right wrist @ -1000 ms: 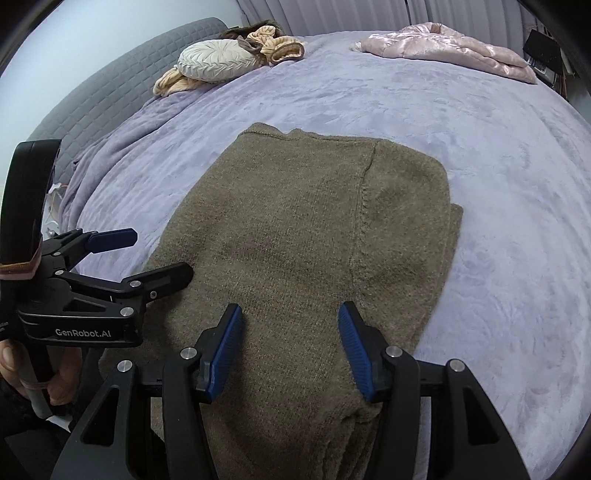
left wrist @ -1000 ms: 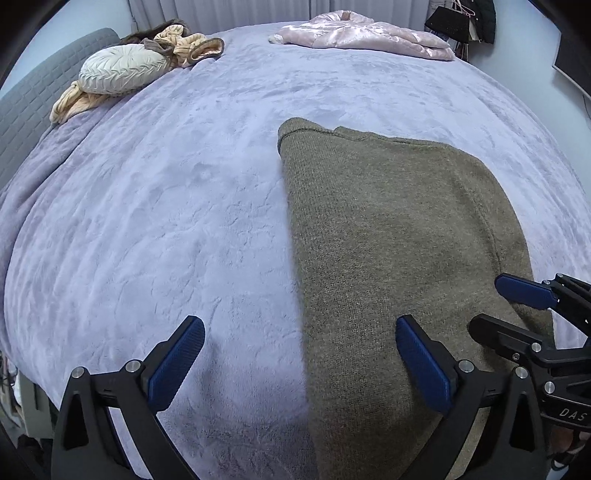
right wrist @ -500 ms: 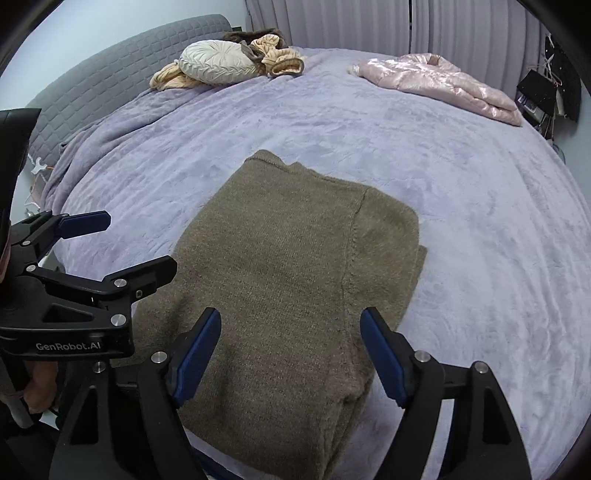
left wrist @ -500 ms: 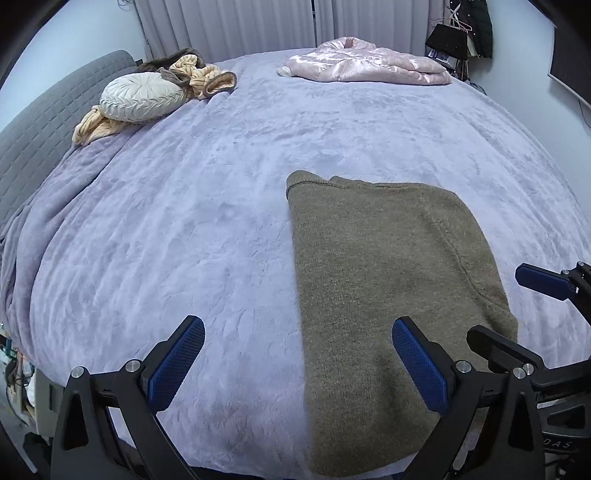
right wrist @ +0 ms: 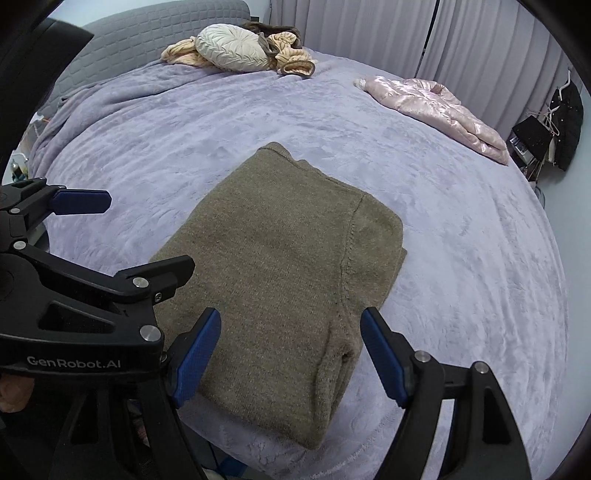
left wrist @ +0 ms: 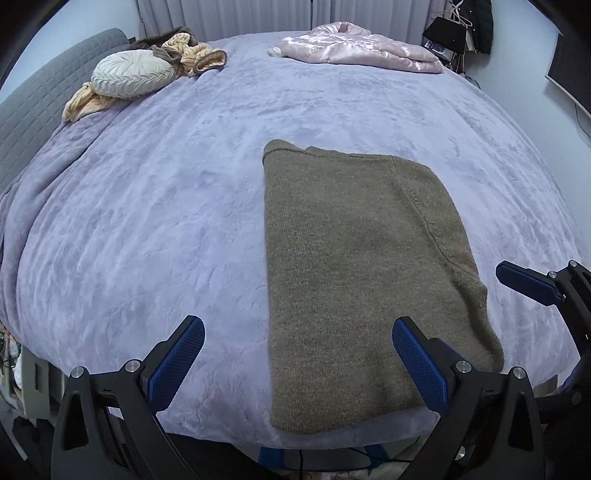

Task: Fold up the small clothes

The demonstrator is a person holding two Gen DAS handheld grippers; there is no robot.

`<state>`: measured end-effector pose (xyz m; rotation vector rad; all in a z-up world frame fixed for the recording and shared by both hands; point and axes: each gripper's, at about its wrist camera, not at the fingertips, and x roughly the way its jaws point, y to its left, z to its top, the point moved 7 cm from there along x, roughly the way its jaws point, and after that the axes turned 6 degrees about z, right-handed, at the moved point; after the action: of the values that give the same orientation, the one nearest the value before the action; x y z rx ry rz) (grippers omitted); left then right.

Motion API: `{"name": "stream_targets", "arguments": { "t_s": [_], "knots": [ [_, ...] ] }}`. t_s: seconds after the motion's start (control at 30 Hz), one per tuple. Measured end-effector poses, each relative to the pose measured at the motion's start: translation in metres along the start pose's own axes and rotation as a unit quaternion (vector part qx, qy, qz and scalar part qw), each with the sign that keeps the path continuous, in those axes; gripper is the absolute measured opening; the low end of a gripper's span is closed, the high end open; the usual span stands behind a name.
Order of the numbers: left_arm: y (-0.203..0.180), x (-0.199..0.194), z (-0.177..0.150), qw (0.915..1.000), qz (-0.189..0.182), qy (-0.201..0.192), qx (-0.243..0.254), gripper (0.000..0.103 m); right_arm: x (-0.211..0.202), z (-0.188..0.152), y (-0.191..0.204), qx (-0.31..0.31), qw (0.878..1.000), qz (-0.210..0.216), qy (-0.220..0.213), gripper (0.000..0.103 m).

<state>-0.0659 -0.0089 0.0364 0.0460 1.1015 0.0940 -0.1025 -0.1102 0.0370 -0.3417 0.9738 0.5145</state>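
Near the front edge of the bed [left wrist: 155, 206], the olive knit sweater [left wrist: 354, 266] lies flat as a narrow folded panel, and you have pulled both tools back and up from it over the last second. Your left gripper [left wrist: 299, 363] and right gripper [right wrist: 291, 356] now hang wide apart and empty, so this fold looks finished and the next crosswise fold remains.

Home bedroom, lavender-blanketed bed [left wrist: 184, 206], grey quilted headboard [right wrist: 147, 33], round cushion [left wrist: 131, 73], drawn curtains [right wrist: 369, 29]
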Motion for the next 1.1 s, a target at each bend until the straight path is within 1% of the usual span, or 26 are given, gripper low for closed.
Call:
{"name": "stream_targets", "arguments": {
  "t_s": [0.23,0.33,0.47,0.6,0.83,0.93,1.1],
  "knots": [
    [-0.005,0.002,0.001,0.9998,0.014,-0.013,0.006,0.102,0.006,-0.007,0.001,0.007,1.000,-0.004,0.011,0.080],
    [-0.005,0.006,0.002,0.9997,0.023,-0.010,0.005,0.102,0.008,-0.009,-0.001,0.011,1.000,0.000,0.015,0.080],
    [-0.006,0.014,0.000,0.9999,0.013,0.004,0.001,0.102,0.013,-0.009,-0.003,0.012,1.000,-0.003,0.021,0.080],
    [-0.004,0.015,0.002,0.9999,0.009,0.004,-0.010,0.102,0.012,-0.007,-0.007,0.015,1.000,-0.009,0.017,0.080],
    [-0.004,0.021,0.000,0.9998,0.009,0.015,-0.012,0.102,0.016,-0.006,-0.010,0.018,1.000,-0.006,0.019,0.080],
    [-0.001,0.024,0.000,0.9995,0.019,0.018,-0.017,0.102,0.018,-0.008,-0.011,0.018,1.000,-0.006,0.021,0.080],
    [0.002,0.026,0.001,0.9994,0.019,0.020,-0.021,0.102,0.019,-0.007,-0.013,0.021,1.000,-0.006,0.019,0.080]
  ]
}}
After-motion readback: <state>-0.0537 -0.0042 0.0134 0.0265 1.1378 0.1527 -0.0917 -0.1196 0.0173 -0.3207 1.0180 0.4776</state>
